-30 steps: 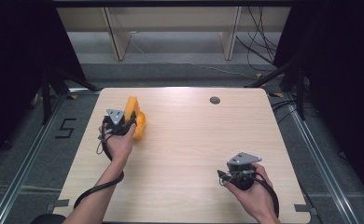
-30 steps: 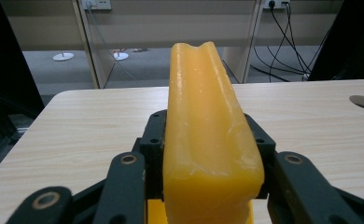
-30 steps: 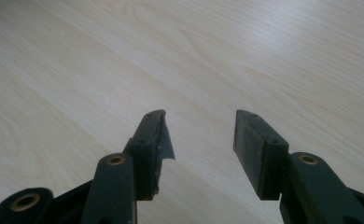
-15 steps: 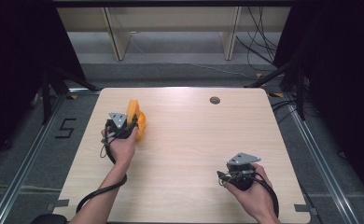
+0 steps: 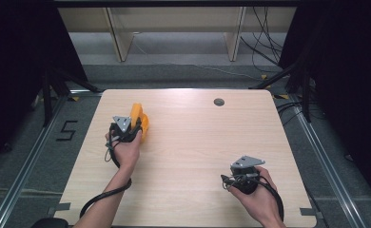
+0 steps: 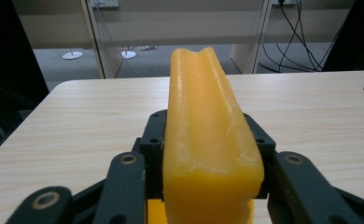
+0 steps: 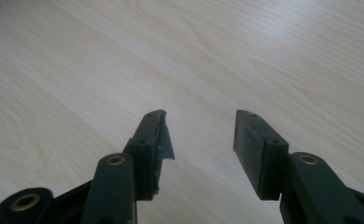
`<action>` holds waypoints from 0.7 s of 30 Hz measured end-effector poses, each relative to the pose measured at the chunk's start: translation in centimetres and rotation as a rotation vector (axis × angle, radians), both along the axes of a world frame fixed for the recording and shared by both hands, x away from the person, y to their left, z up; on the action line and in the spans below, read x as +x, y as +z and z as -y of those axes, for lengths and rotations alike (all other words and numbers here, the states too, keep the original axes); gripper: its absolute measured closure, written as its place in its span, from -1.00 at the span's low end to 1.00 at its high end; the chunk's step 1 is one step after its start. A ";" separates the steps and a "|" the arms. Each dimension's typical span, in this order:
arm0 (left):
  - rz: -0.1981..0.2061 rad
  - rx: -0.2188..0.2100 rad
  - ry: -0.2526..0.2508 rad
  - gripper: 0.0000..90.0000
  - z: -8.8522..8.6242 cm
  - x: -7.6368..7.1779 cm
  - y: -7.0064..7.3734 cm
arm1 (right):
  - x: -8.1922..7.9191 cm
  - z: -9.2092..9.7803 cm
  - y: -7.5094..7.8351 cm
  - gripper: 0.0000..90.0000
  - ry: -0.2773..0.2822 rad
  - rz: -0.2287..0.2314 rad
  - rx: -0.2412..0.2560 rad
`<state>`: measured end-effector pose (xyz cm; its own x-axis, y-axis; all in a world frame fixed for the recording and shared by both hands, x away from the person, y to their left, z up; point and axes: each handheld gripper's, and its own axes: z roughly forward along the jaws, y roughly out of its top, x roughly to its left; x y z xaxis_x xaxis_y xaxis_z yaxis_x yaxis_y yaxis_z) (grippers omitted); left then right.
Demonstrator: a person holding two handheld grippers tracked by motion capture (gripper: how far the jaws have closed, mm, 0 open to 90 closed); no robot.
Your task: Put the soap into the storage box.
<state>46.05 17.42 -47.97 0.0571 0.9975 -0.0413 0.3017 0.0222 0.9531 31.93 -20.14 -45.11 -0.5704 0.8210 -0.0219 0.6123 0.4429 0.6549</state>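
A: Report the state of both tools.

B: My left gripper (image 5: 132, 124) is clamped on the yellow block (image 6: 208, 140); its jaws press the block's two long sides. In the high view the block (image 5: 140, 121) sits at the left part of the table (image 5: 193, 142), near the far edge. I cannot tell whether it is lifted or resting. My right gripper (image 7: 199, 140) hovers over bare wood near the front right, jaws apart, holding nothing.

A: Which step is this?

B: I judge it the grasp-and-carry step. The next move calls for a steady grip and a clear place to set the block down.
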 end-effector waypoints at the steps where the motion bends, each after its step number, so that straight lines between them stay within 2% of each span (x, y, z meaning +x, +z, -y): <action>1: -0.003 0.006 -0.001 0.34 0.0 0.0 -0.1 | 0.0 -0.1 0.0 0.20 -0.003 -0.007 0.004; 7: 0.005 0.001 -0.007 0.34 -0.1 0.1 -0.7 | -0.1 -0.2 -0.1 0.20 -0.007 -0.023 0.010; 9: 0.005 -0.001 -0.011 0.34 -0.1 0.1 -1.0 | 0.0 -0.1 -0.2 0.20 0.008 -0.006 -0.003; 14: 0.003 -0.010 -0.013 0.34 -0.2 0.2 -1.7 | 0.0 -0.1 -0.2 0.20 0.007 -0.010 -0.004; 15: 0.015 -0.010 -0.012 0.34 -0.2 0.2 -1.9 | 0.0 -0.1 -0.2 0.20 0.008 -0.009 -0.005; 21: 0.012 0.005 -0.026 0.33 -0.2 0.1 -1.8 | 0.0 -0.2 -0.2 0.19 0.005 -0.025 -0.002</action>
<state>46.16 17.59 -49.81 0.0840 0.9958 -0.0354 0.2904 0.0095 0.9569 31.89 -19.91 -45.27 -0.5753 0.8179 -0.0096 0.6258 0.4477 0.6387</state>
